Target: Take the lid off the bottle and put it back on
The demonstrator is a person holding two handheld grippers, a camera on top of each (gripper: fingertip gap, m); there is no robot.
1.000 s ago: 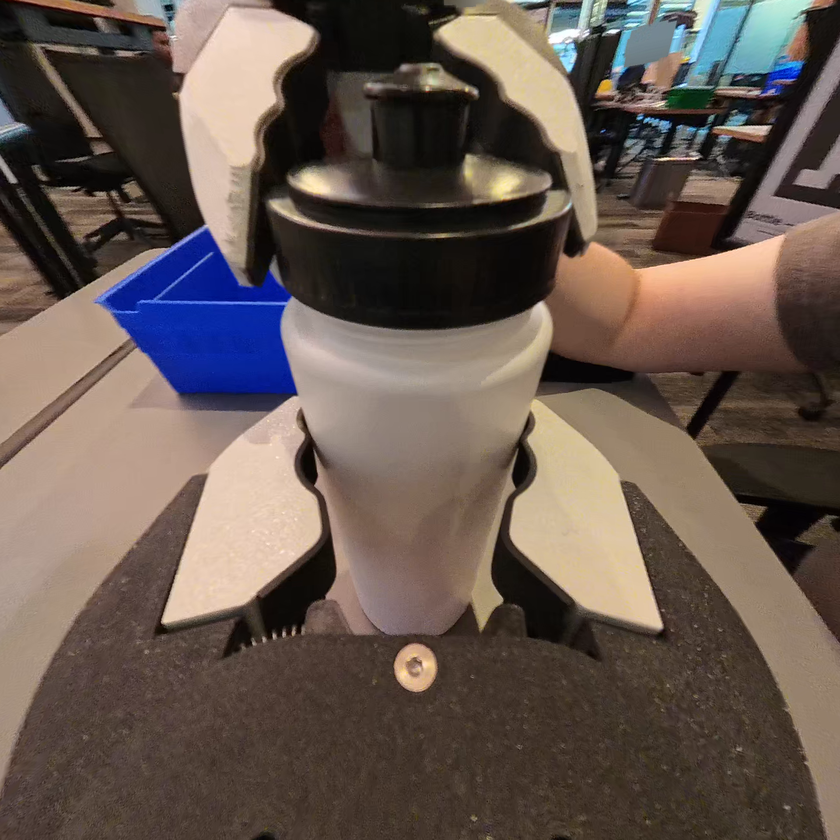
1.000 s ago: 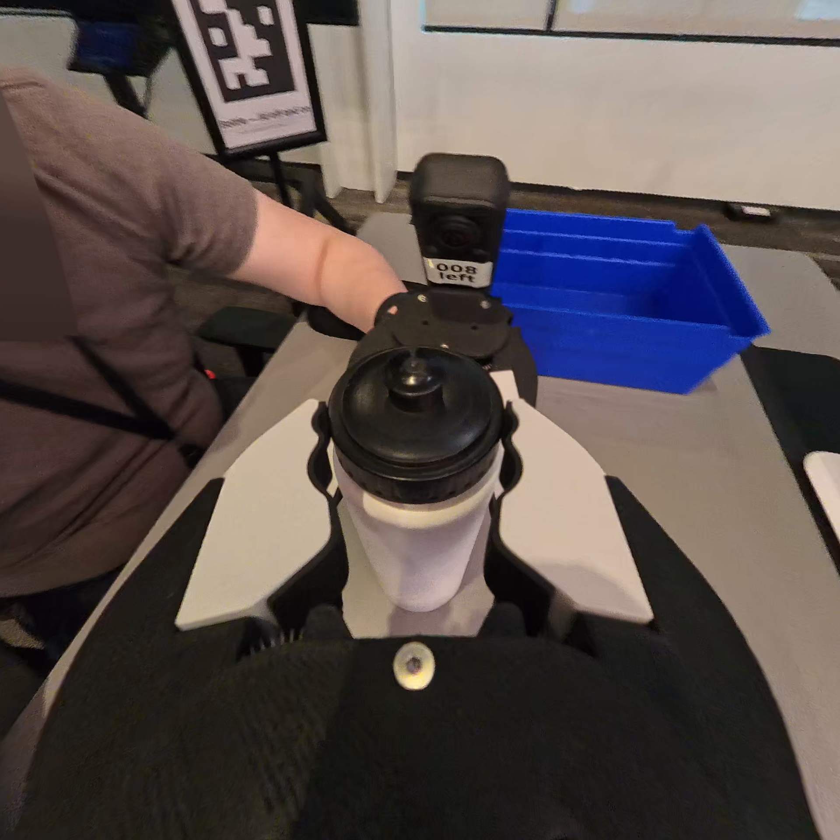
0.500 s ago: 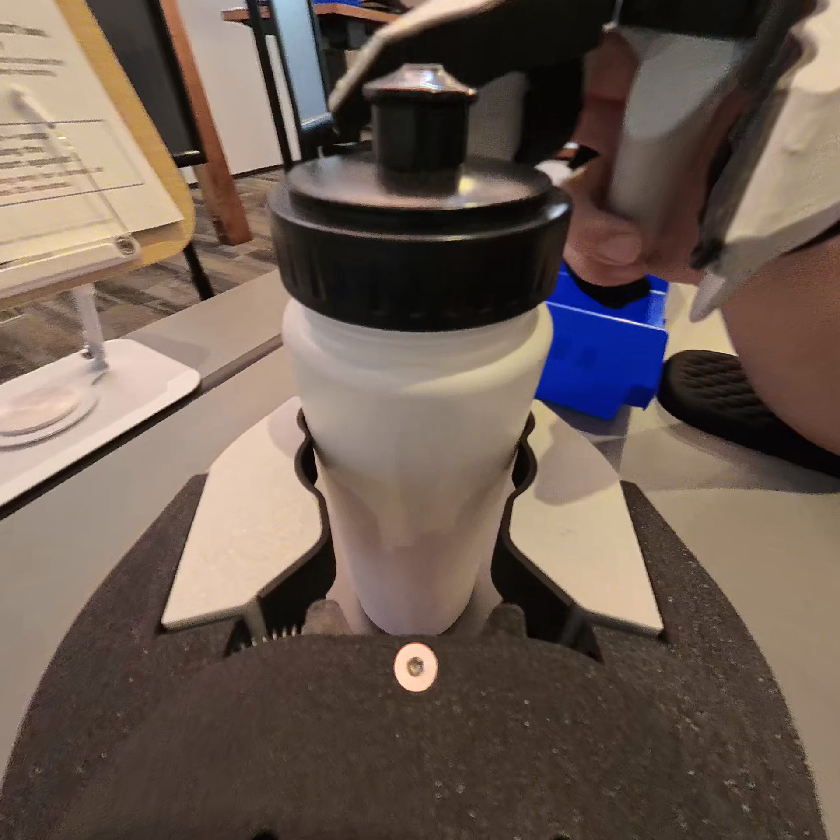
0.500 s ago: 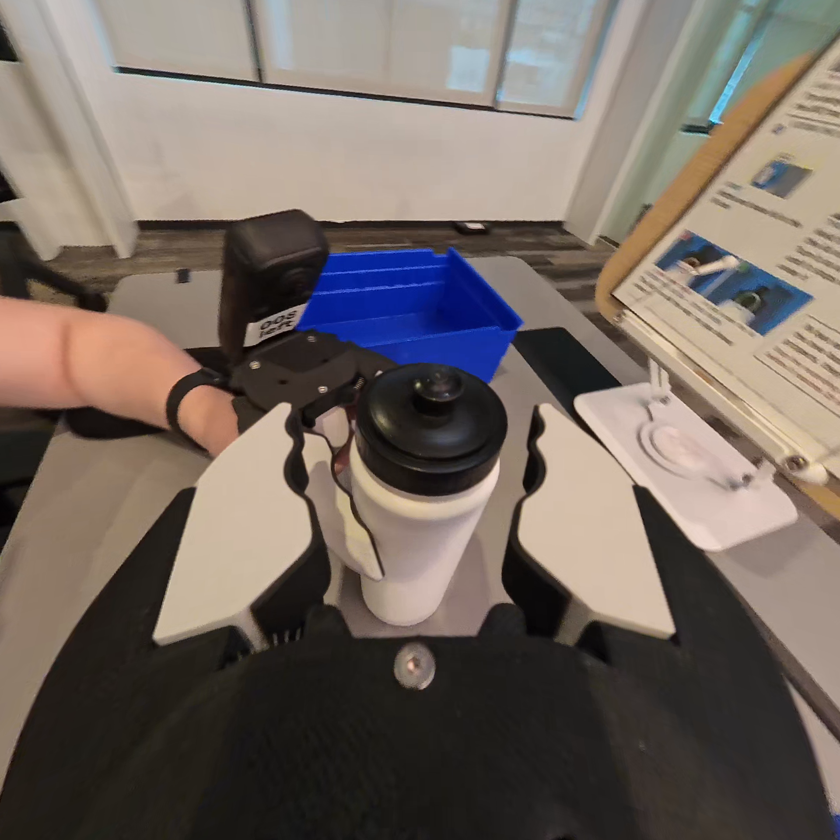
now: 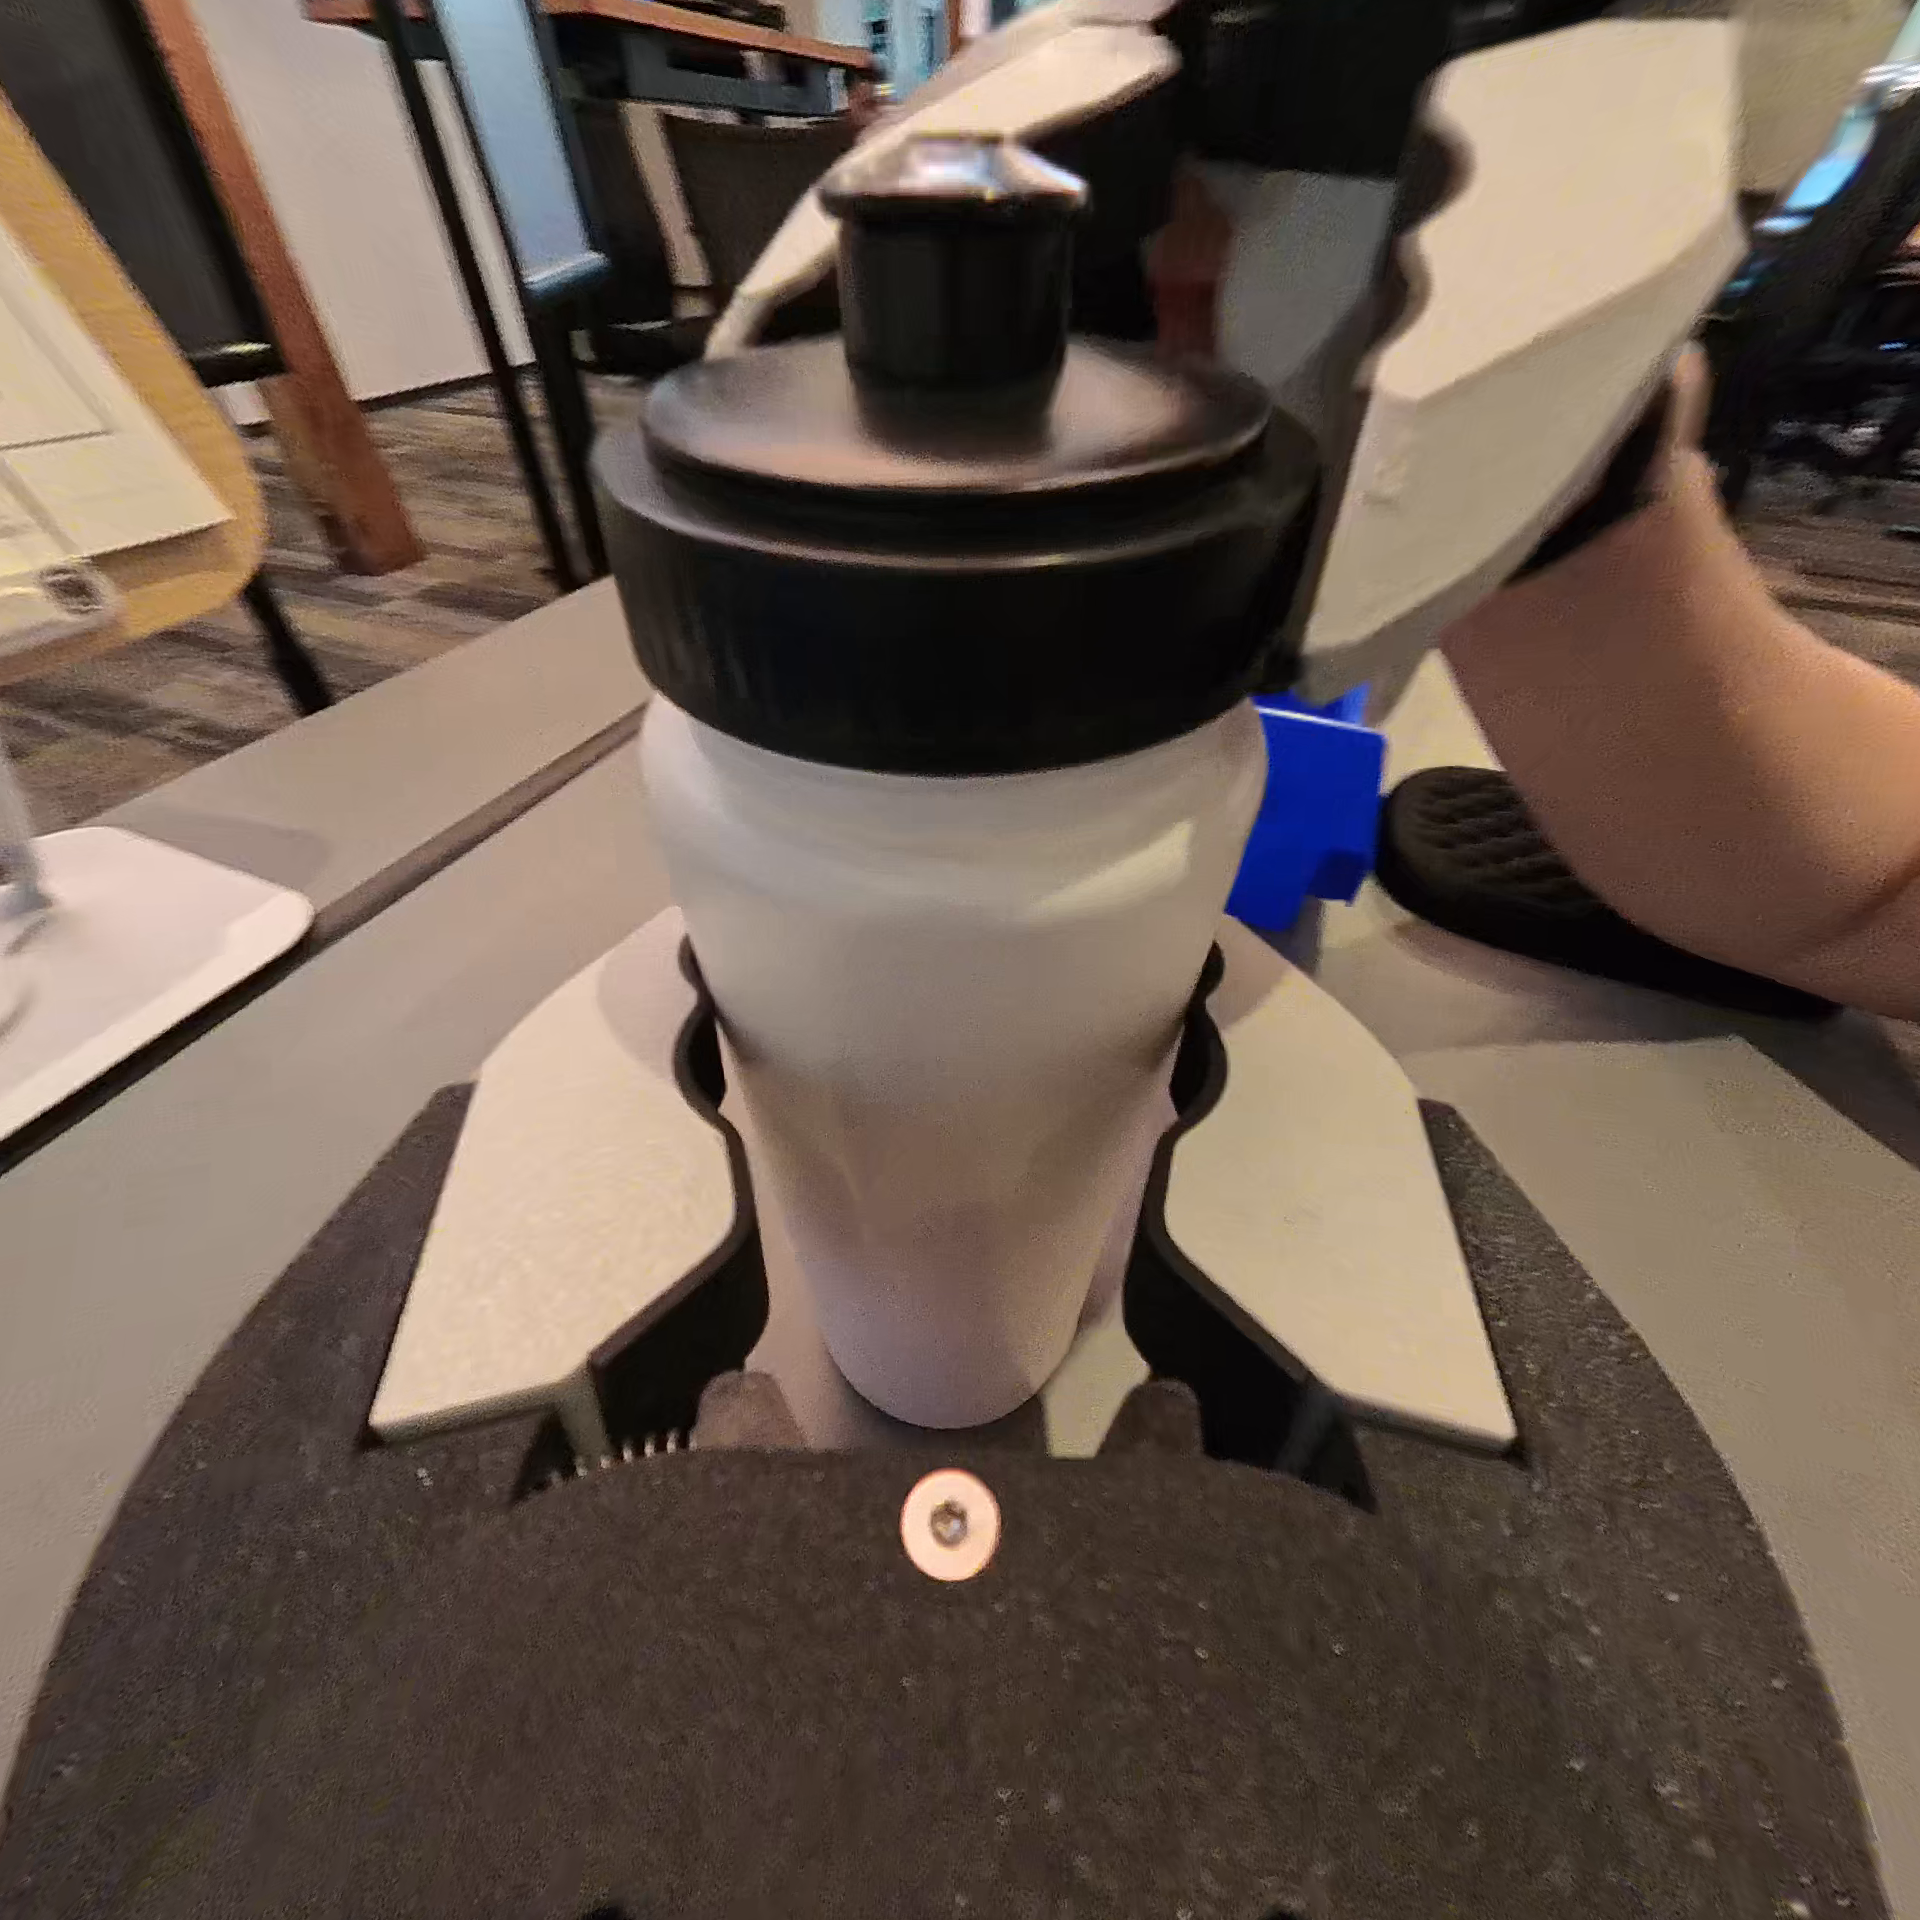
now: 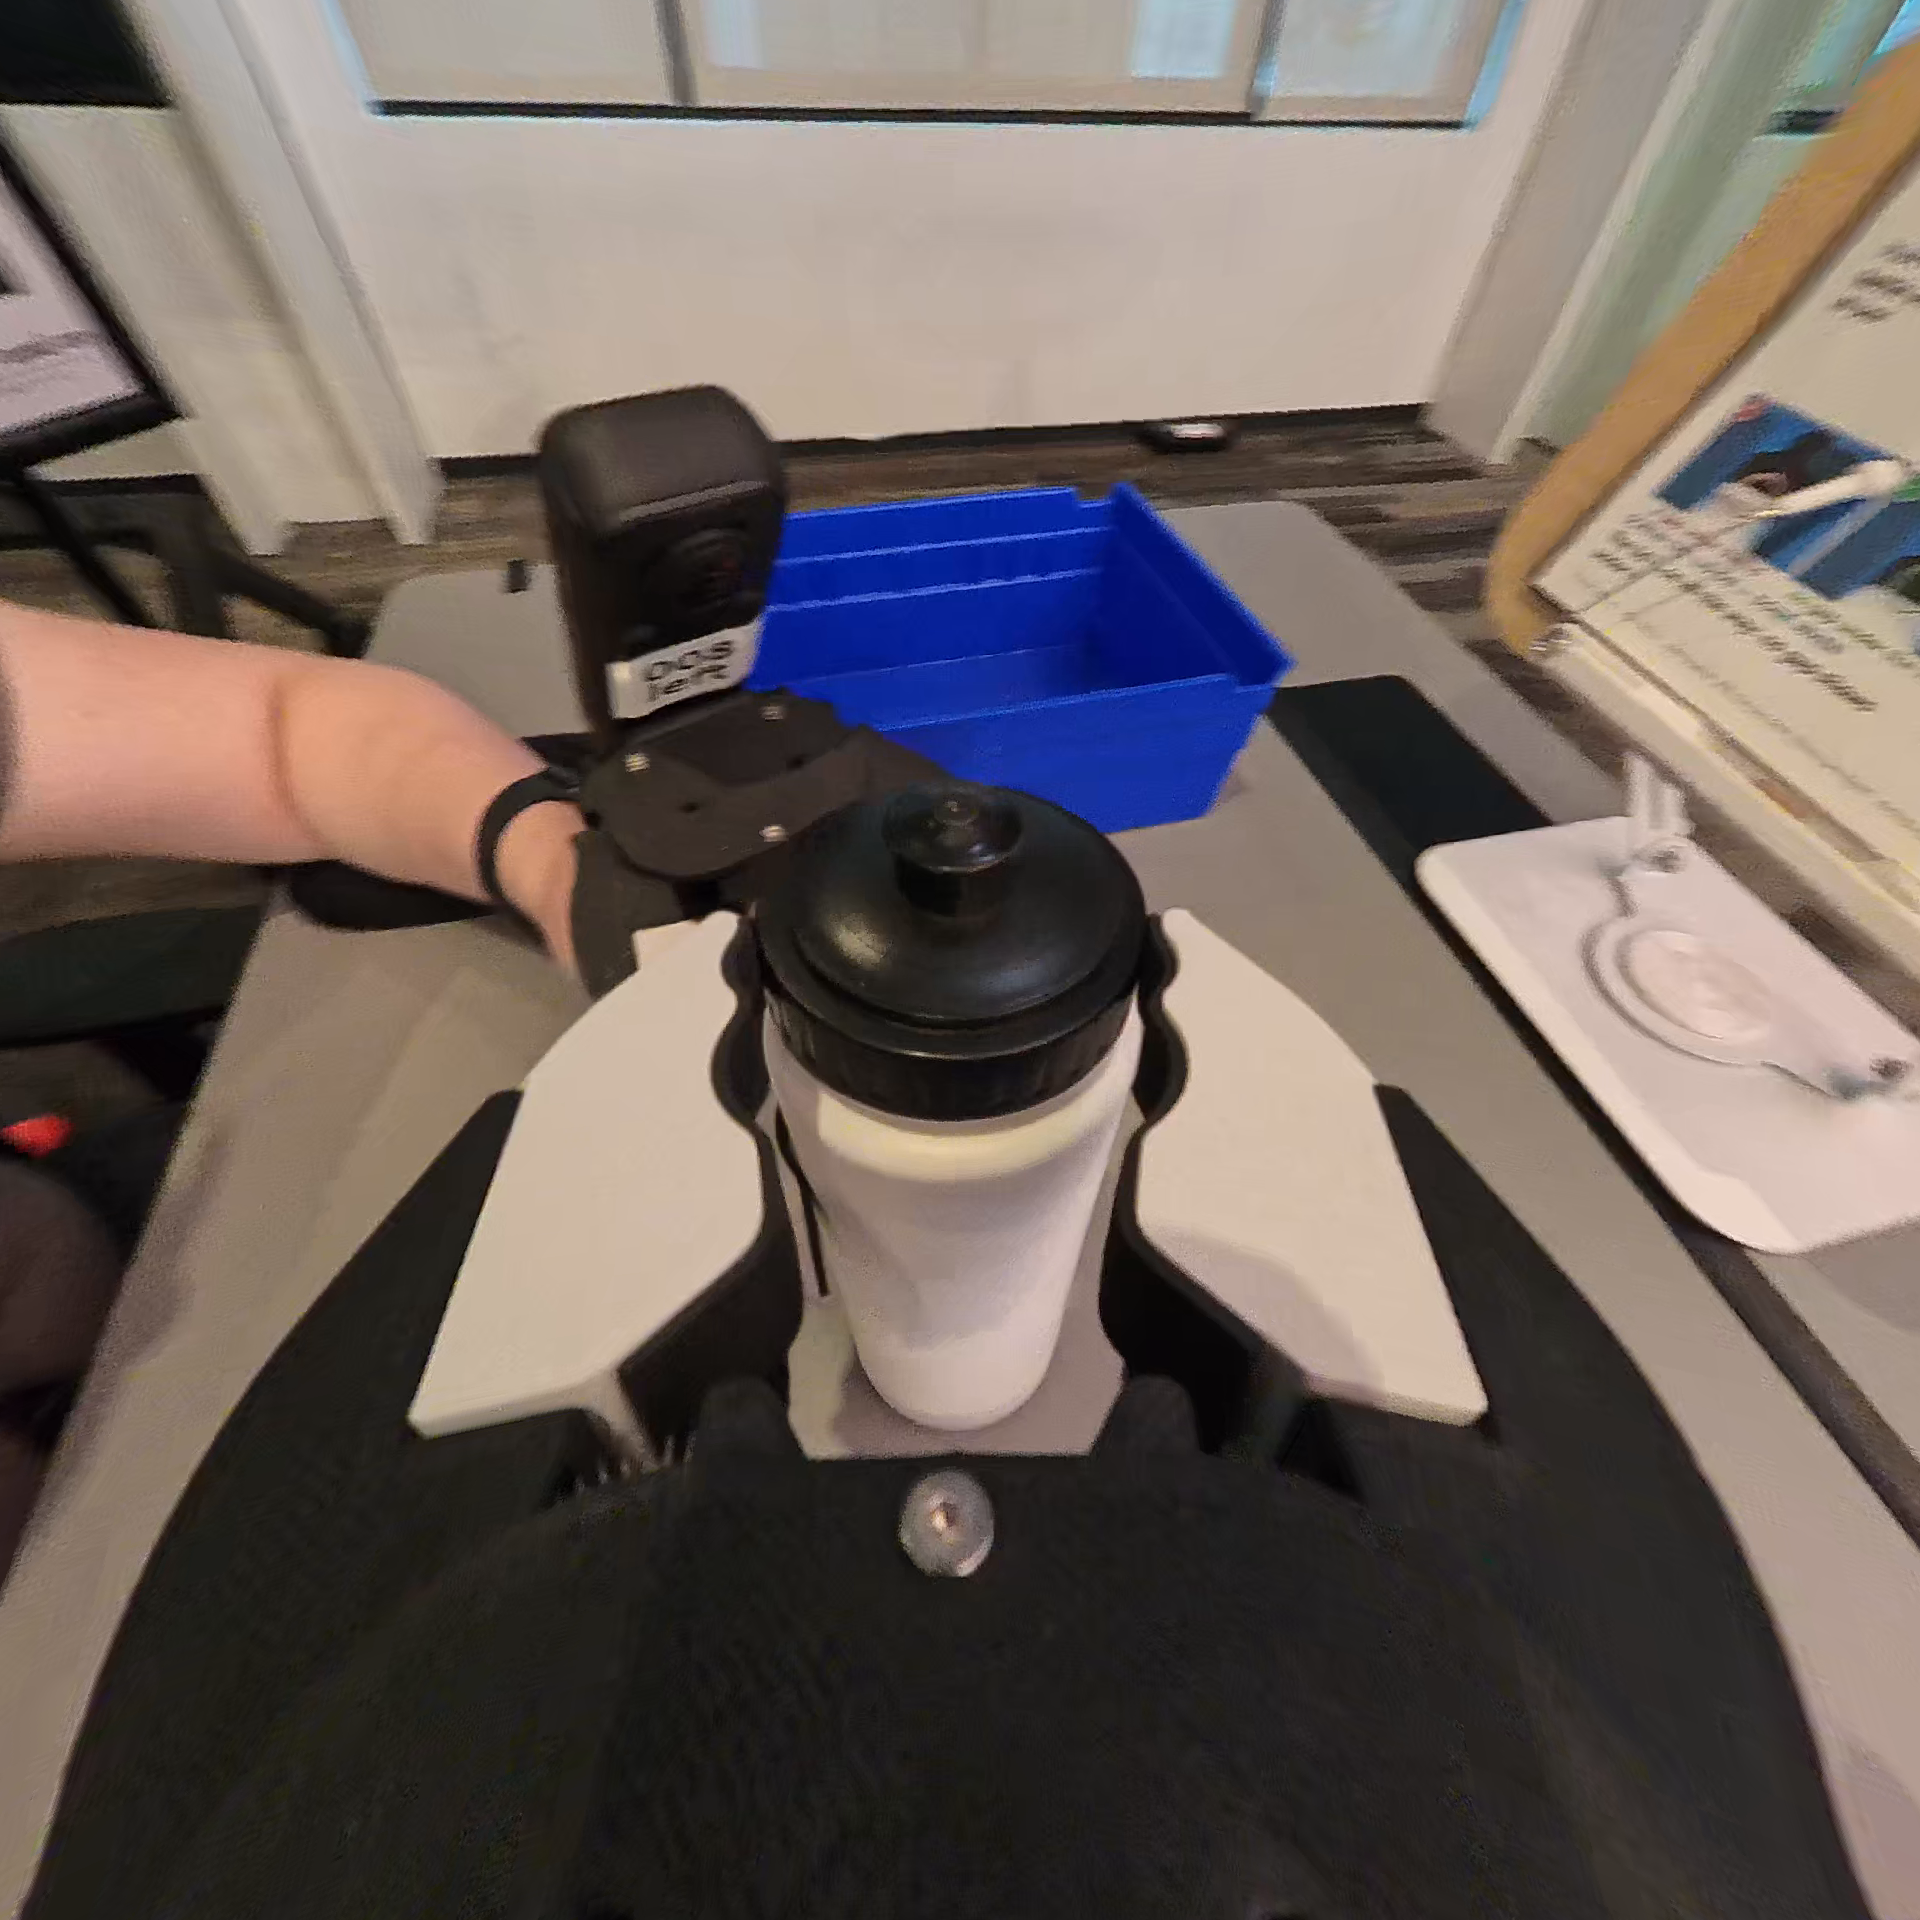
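A white bottle (image 5: 945, 987) with a black screw lid (image 5: 935, 623) stands upright on the grey table (image 5: 312, 1039). My left gripper (image 5: 945, 997) is shut on the bottle's white body, both pads pressed against its sides. In the right wrist view, my right gripper (image 6: 945, 997) is shut on the black lid (image 6: 945, 956) from above, one pad on each side of its ribbed rim, with the bottle (image 6: 935, 1226) below. One right finger (image 5: 1507, 312) touches the lid's right edge in the left wrist view. The left gripper's body (image 6: 707, 790) shows behind the bottle.
A blue bin (image 6: 1039, 707) stands on the table behind the bottle. A white stand base (image 6: 1683, 1049) carrying a display board (image 6: 1766, 520) is at the right. A black mat (image 5: 1507, 883) lies under the person's forearm (image 5: 1714, 779).
My right gripper let go of the lid, opened wide, swung round it, and has shut on the lid once more. My left gripper has kept its hold on the bottle.
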